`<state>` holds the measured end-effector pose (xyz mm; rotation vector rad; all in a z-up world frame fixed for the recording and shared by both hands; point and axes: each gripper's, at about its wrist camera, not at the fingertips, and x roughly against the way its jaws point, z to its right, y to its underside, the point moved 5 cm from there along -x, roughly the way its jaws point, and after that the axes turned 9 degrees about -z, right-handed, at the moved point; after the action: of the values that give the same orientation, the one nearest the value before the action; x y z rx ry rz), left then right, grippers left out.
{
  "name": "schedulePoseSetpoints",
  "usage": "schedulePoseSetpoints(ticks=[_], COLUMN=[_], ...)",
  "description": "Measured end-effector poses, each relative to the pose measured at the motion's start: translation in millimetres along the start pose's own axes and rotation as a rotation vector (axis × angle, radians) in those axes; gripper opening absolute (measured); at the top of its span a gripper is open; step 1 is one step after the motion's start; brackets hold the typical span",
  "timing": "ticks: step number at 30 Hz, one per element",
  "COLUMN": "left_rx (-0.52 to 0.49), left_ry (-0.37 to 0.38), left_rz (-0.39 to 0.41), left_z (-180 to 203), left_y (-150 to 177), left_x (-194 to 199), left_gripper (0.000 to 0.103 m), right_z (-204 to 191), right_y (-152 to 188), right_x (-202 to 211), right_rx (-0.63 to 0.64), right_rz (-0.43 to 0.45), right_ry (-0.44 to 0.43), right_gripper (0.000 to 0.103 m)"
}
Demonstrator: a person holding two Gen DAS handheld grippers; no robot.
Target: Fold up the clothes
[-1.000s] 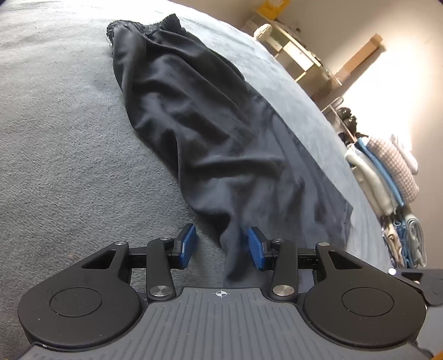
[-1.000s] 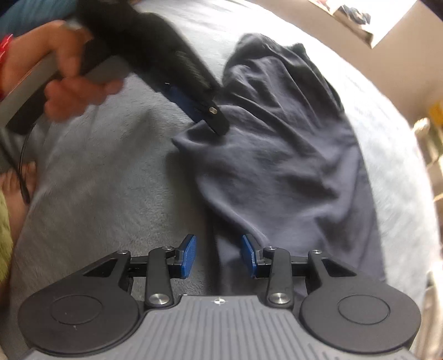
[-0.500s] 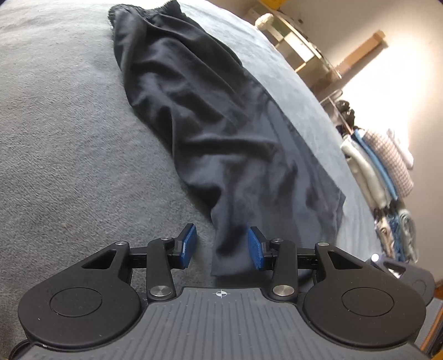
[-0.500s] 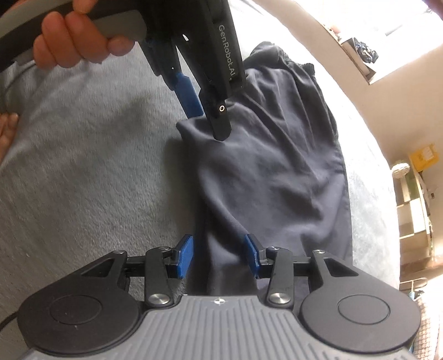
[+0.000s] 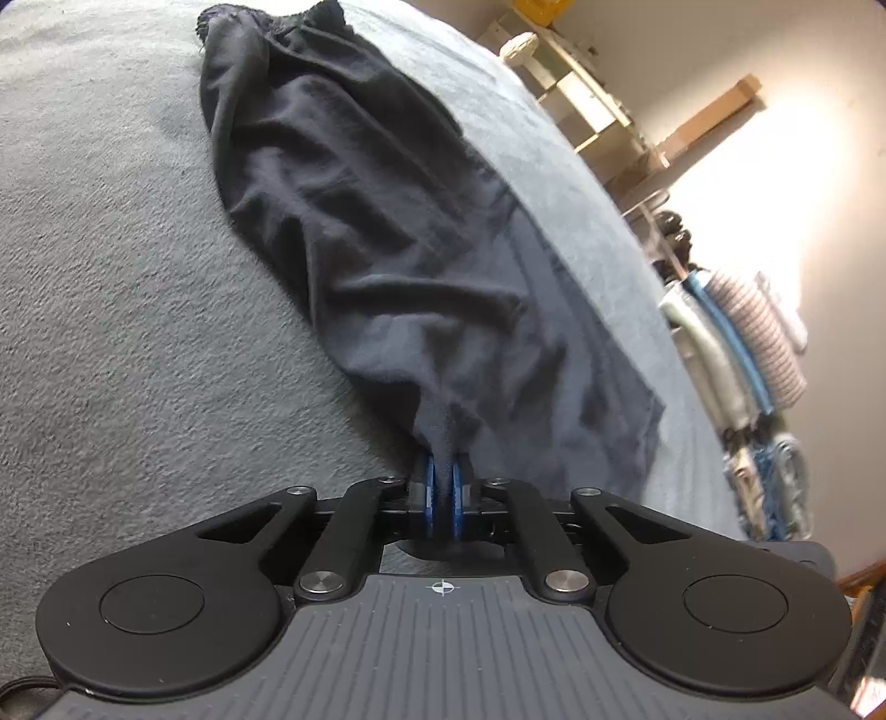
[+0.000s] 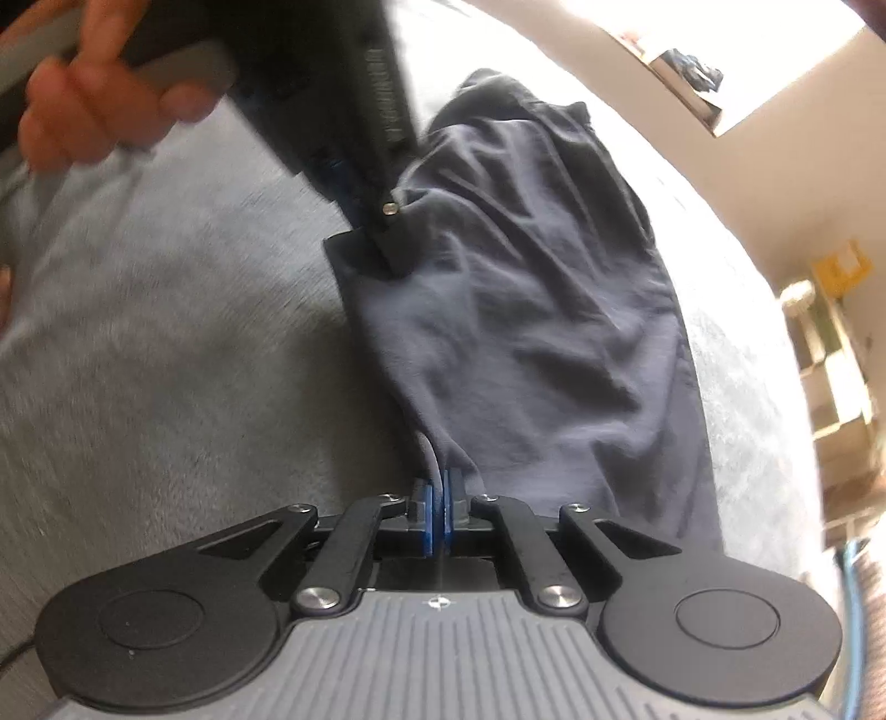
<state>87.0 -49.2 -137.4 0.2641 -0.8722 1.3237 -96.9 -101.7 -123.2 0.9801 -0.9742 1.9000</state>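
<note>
Left wrist: both claws pinch garment (image 5: pixel 387 266)

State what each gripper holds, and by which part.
Both grip the dark trousers at the hem end: left gripper on one corner, right gripper on the other.

A bed (image 5: pixel 122 310) covered in a grey fuzzy blanket is carrying everything here. A dark pair of trousers (image 5: pixel 387 238) is lying stretched out along it, wrinkled, with the gathered waistband (image 5: pixel 266 19) resting at the far end and the hem end nearest.
</note>
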Motion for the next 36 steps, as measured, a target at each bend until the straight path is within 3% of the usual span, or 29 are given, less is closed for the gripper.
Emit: schedulePoseSetpoints(ticks=[5,11,17,22,27,31,36], left_rx=[0.017,0.000,0.008,0.058,0.047,-0.064,-0.289], left_ry=[0.058,0.066,0.079,0.187,0.249,0.202,0.064], left_rz=[0.013,0.005,-0.012,0.044,0.131,0.138,0.095], left_z=[10.8,23.8,20.9,17.5,16.9,22.5,31.1], left_y=[-15.2,-35.2,-44.5,-52.8,-55.2,-45.5,-18.5], left_x=[1.9,-12.2,-23.1,-12.2,7.3,15.3,13.3], left_gripper=[0.004,0.004,0.005,0.029,0.029,0.029,0.029], right_z=[39.9,85.5,113.6,132.7,147.6,155.9,161.3], right_y=[-0.3,7.6,17.5,27.5,40.4,48.9,55.9], right_x=[6.6,-1.0,-16.0,-34.5,-58.9,-77.1,-92.0], right_rx=[-0.238,-0.508,-0.684,-0.812,-0.961,-1.050,-1.120], right_rz=[0.000,-0.012,-0.034,-0.068,-0.112,-0.145,-0.174], right_ry=[-0.202,-0.411,-0.545,-0.629,-0.732,-0.805,-0.880], right_gripper=[0.002,0.002,0.002,0.002,0.002,0.002,0.002])
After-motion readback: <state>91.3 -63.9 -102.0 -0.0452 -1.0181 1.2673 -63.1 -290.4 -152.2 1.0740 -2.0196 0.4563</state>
